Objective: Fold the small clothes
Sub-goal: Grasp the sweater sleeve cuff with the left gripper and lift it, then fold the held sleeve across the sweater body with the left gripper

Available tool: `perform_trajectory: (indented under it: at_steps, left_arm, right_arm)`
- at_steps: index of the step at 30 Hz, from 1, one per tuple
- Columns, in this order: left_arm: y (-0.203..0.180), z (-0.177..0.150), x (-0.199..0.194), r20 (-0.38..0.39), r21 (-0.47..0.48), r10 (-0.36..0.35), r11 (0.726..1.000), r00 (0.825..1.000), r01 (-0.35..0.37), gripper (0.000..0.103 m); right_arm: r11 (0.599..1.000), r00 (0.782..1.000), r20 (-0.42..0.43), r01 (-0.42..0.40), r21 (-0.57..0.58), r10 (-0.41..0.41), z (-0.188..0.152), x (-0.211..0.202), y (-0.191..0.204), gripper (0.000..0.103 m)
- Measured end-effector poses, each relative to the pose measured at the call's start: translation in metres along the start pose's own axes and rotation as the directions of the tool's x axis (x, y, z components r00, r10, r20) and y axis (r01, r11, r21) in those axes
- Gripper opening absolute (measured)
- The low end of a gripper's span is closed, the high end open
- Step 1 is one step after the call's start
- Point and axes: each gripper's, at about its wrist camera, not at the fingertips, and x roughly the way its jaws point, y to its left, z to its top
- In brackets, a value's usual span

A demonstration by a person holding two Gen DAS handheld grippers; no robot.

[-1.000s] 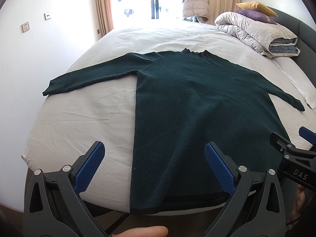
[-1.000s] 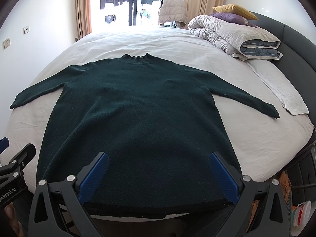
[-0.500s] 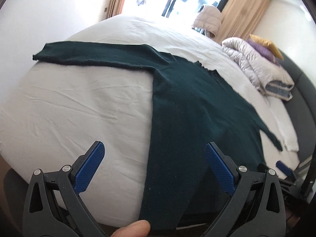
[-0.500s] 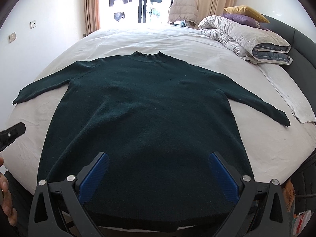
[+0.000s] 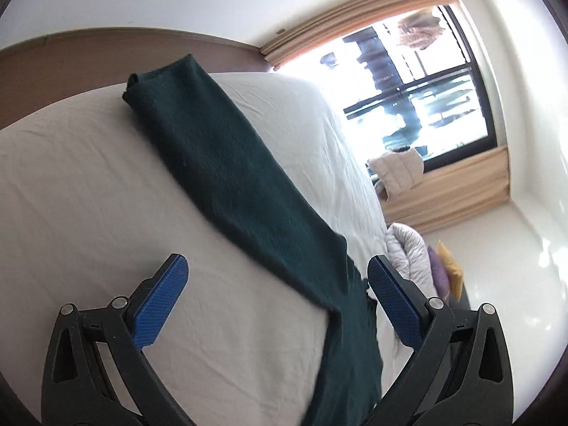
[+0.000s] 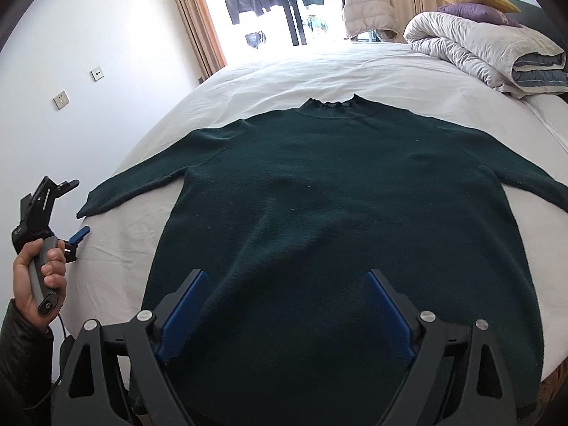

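A dark green sweater [image 6: 340, 213] lies flat and face up on the white bed [image 6: 319, 71], sleeves spread out. My right gripper [image 6: 285, 314] is open and hovers over the sweater's lower body near the hem. My left gripper [image 5: 277, 305] is open and rolled sideways over the bed's left side, just above the left sleeve [image 5: 227, 177], whose cuff [image 5: 133, 83] lies near the bed edge. In the right wrist view the left gripper [image 6: 64, 213] is held in a hand, beside the left cuff [image 6: 92, 206].
A rolled grey duvet [image 6: 490, 53] with purple and yellow pillows [image 6: 472, 3] sits at the bed's far right. A beige padded jacket [image 6: 365, 10] stands by the window. A white wall with sockets [image 6: 62, 99] runs close along the bed's left side.
My left gripper has swung left and rolled sideways, moving from the sweater's hem to the left sleeve. My right gripper has moved forward and lower over the sweater's body.
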Motion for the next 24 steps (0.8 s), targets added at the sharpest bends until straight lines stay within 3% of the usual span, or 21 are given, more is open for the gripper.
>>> perform_trajectory:
  at_steps: [2, 9, 11, 13, 14, 15, 16, 21, 24]
  left_arm:
    - [0.012, 0.017, 0.007, 0.014, -0.06, -0.02, 0.998, 1.0, 0.02, 0.103]
    - [0.016, 0.059, 0.022, 0.073, -0.125, -0.05, 0.99, 0.996, 0.059, 0.101]
    - [0.016, 0.07, 0.028, 0.08, -0.121, -0.049, 0.991, 0.996, 0.059, 0.097]
    - [0.02, 0.077, 0.035, 0.074, -0.133, -0.036, 0.99, 0.997, 0.046, 0.062]
    - [0.02, 0.074, 0.04, 0.067, -0.149, -0.03, 0.988, 0.997, 0.04, 0.051]
    - [0.022, 0.079, 0.043, 0.058, -0.163, -0.021, 0.986, 0.998, 0.03, 0.027]
    - [0.021, 0.074, 0.048, 0.053, -0.157, -0.009, 0.987, 0.999, 0.018, 0.023]
    - [-0.045, 0.056, 0.057, 0.071, 0.068, 0.05, 0.996, 0.996, -0.054, 0.019]
    - [-0.116, 0.025, 0.076, 0.074, 0.254, 0.06, 0.964, 0.995, -0.077, 0.019]
  right_arm:
    - [1.0, 1.0, -0.004, -0.02, 0.01, 0.02, 0.002, 0.005, 0.002, 0.086]
    - [0.998, 0.998, -0.002, -0.059, 0.0, 0.059, 0.007, 0.014, 0.011, 0.082]
    - [0.998, 0.998, 0.0, -0.062, -0.003, 0.062, 0.006, 0.015, 0.011, 0.082]
    - [0.998, 0.998, -0.001, -0.061, -0.001, 0.061, 0.006, 0.016, 0.008, 0.081]
    - [0.998, 0.998, -0.001, -0.057, 0.004, 0.057, 0.006, 0.016, 0.005, 0.08]
    - [0.998, 0.998, -0.003, -0.055, 0.011, 0.055, 0.006, 0.016, 0.002, 0.08]
    - [0.998, 0.999, -0.004, -0.054, 0.018, 0.054, 0.005, 0.016, -0.001, 0.079]
    - [0.994, 0.999, 0.001, -0.051, 0.096, 0.051, 0.003, 0.017, -0.03, 0.078]
    - [0.989, 0.999, 0.012, -0.054, 0.139, 0.053, 0.0, 0.016, -0.047, 0.078]
